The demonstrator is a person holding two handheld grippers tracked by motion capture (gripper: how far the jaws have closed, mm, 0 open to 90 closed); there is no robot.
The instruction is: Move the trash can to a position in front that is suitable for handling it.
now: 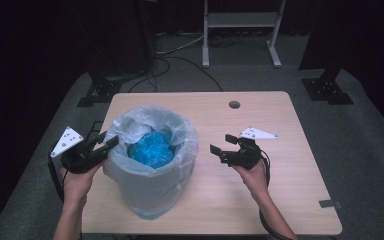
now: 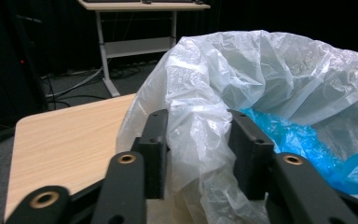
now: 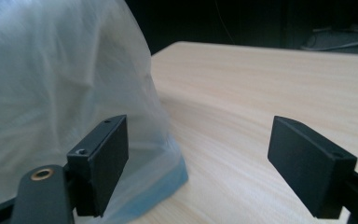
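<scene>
Left gripper (image 2: 198,140) seemingly clamped on liner rim (image 2: 200,116) at nine o'clock, for lifting; right gripper (image 3: 198,163) spread, empty, at three o'clock.

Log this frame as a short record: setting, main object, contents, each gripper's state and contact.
setting: wooden table, dark room
main object: bin lined with a clear bag, bag rim folded over the outside
contents: crumpled blue plastic inside the bag
left gripper: at the bin's left edge, jaws closed on a fold of the bag rim
right gripper: jaws wide open, nothing between them, beside the bin and apart from the bag
background: desk frame and cables on the floor
</scene>
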